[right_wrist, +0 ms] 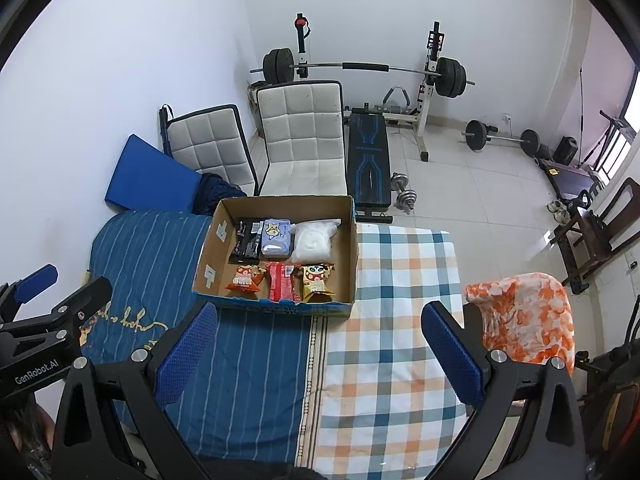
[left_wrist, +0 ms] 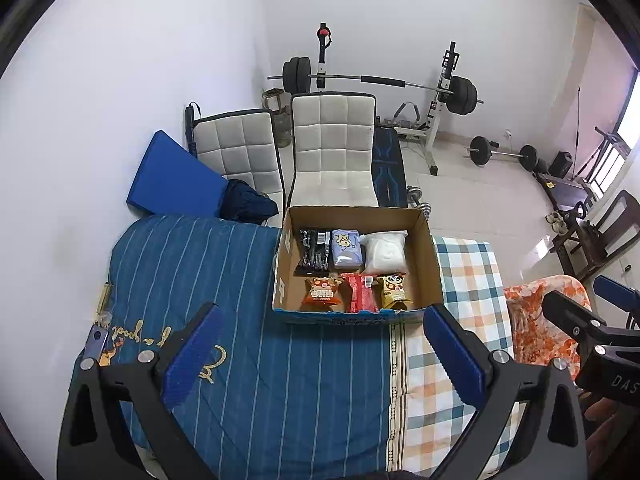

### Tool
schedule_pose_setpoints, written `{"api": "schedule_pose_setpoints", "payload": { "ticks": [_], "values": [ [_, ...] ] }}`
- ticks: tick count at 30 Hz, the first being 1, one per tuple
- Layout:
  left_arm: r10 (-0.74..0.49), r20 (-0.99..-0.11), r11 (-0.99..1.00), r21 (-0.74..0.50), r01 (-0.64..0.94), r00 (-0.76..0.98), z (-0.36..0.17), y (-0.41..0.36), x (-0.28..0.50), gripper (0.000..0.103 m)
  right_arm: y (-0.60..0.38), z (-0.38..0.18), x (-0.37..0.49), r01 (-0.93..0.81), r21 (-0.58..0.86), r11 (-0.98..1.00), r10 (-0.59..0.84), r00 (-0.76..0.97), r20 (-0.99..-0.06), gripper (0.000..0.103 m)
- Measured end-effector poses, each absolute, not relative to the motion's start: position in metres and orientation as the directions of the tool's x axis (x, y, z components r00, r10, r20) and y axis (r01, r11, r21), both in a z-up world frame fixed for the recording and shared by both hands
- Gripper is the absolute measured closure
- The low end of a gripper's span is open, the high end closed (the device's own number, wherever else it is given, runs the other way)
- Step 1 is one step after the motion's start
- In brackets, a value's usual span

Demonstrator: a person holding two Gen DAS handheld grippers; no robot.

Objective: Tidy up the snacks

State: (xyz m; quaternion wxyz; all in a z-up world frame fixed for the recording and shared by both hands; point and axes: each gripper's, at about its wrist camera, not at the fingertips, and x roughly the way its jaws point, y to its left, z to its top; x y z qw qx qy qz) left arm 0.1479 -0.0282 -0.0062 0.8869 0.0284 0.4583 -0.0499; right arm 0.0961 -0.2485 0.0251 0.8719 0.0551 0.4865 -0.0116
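snacks (left_wrist: 352, 268) six packets, two rows in cardboard box (left_wrist: 434, 264); both fingers spread, empty.

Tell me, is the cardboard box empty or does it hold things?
It holds things. The open box contains six packets in two rows, lying flat on its floor. Both grippers are open and hold nothing.

"GenRobot.AI" on left claw (right_wrist: 38, 286) body, "DAS" on right claw (left_wrist: 592, 304)

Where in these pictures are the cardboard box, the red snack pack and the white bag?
cardboard box (left_wrist: 427, 258): left wrist view, on its right wall.
red snack pack (left_wrist: 362, 293): left wrist view, middle of the wrapper.
white bag (right_wrist: 313, 241): right wrist view, middle of the bag.
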Motion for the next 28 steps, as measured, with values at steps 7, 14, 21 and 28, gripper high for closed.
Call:
{"api": "schedule_pose_setpoints", "payload": {
  "ticks": [7,14,21,28],
  "values": [
    [-0.064,-0.814,0.994,0.001,0.111,0.578,-0.0046,-0.0273,0.1474,0.0,-0.2469,0.023,0.0964,0.07,0.089,0.994,0.039,0.52,-0.853,0.0],
    [-0.057,-0.818,0.995,0.001,0.1,0.573,-0.0054,-0.027,0.1464,0.0,-0.2454,0.0226,0.0946,0.072,0.075,0.995,0.026,0.526,-0.85,0.0],
    [-0.059,-0.818,0.995,-0.001,0.102,0.572,-0.006,-0.0268,0.1462,0.0,-0.2432,0.0246,0.0918,0.07,0.072,0.995,0.023,0.536,-0.844,0.0],
    [-0.059,-0.819,0.995,-0.002,0.1,0.57,-0.008,-0.0271,0.1466,0.0,-0.2427,0.0245,0.0917,0.072,0.073,0.995,0.023,0.538,-0.843,0.0]
  ]
}}
